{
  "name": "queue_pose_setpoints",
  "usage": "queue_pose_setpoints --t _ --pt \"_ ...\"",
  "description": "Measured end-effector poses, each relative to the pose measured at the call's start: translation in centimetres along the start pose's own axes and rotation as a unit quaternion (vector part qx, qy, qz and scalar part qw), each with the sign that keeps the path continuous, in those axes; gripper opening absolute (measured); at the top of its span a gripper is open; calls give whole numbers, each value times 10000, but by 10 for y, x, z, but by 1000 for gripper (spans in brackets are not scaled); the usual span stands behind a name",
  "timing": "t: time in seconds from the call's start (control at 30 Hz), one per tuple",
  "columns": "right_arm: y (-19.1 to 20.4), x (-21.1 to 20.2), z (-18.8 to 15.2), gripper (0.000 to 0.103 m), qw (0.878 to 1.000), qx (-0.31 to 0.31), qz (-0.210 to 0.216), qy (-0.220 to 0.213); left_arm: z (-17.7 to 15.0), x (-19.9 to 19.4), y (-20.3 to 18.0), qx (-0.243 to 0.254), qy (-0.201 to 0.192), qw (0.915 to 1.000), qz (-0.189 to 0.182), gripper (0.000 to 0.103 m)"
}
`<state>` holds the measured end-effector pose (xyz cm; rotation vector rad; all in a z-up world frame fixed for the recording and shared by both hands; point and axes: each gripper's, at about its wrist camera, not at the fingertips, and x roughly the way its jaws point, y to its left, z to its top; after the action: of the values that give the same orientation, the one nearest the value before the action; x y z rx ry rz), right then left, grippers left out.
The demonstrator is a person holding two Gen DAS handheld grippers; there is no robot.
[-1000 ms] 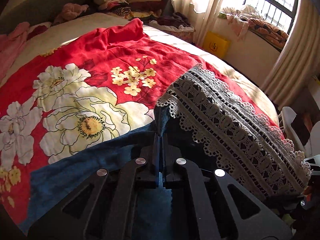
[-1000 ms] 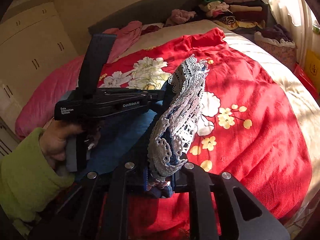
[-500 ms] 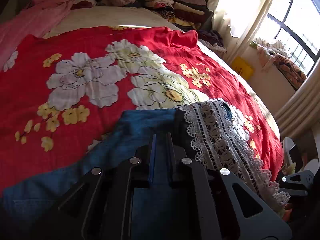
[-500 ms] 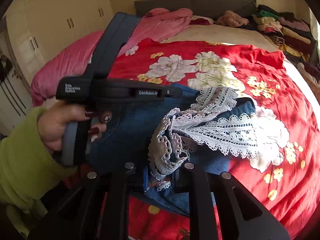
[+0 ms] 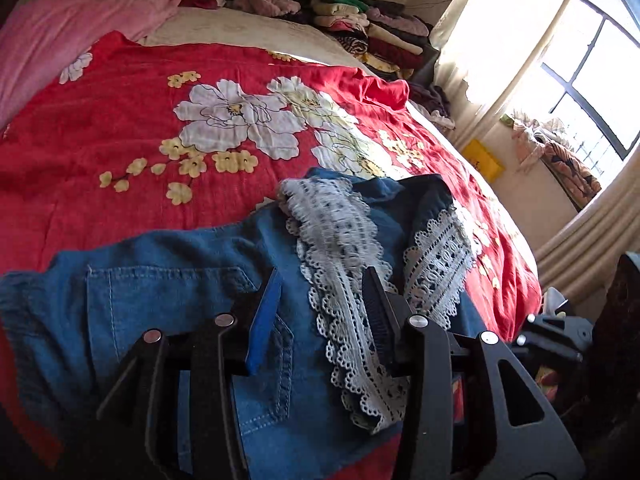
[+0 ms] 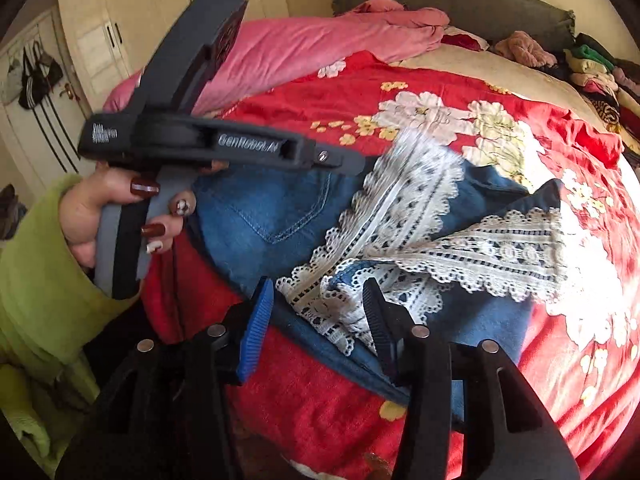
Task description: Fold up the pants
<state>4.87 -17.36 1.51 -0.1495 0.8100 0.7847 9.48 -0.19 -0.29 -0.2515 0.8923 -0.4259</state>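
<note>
Blue denim pants (image 5: 168,280) with white lace hems (image 5: 336,240) lie folded over on the red floral bedspread (image 5: 120,128). The lace leg ends rest on the seat and pocket area. My left gripper (image 5: 320,280) is open just above the pants, holding nothing. My right gripper (image 6: 316,292) is open too, over the lace hem (image 6: 400,216) at the bed's near edge. The left gripper (image 6: 352,162) also shows in the right wrist view, held in a hand with red nails.
A pink quilt (image 5: 60,28) lies at the head of the bed. Stacked clothes (image 5: 372,36) sit at the far corner. A curtained window (image 5: 560,60) is on the right. White wardrobes (image 6: 120,32) stand to the left.
Both grippers carried the lace leg ends over onto the seat of the pants, laid them down and opened. The pants now lie folded in half.
</note>
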Motion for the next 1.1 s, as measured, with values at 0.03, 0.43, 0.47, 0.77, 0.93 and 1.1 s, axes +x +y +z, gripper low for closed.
queue_pose_setpoints --t 0.03,0.43,0.47,0.77,0.93,1.1 --pt "-10 -10 0 54 9997 183 -130 -139 -3 -1 0 0 18 10000 -31 37" --pt "-147 8 2 52 9679 2402 -707 213 -36 11 -54 566 388 9969 -394 39" --pt "-150 10 6 12 9680 2441 -519 242 -39 15 -58 633 430 9964 -358 39" --pt "-98 38 102 10 9883 1524 -48 -17 -57 15 -58 737 636 9949 -248 12" --pt "-83 108 130 10 9909 1206 -259 538 -65 3 -50 605 598 9963 -159 18" --pt "-85 127 128 20 9892 1283 -355 618 -67 2 -34 325 662 9973 -66 40"
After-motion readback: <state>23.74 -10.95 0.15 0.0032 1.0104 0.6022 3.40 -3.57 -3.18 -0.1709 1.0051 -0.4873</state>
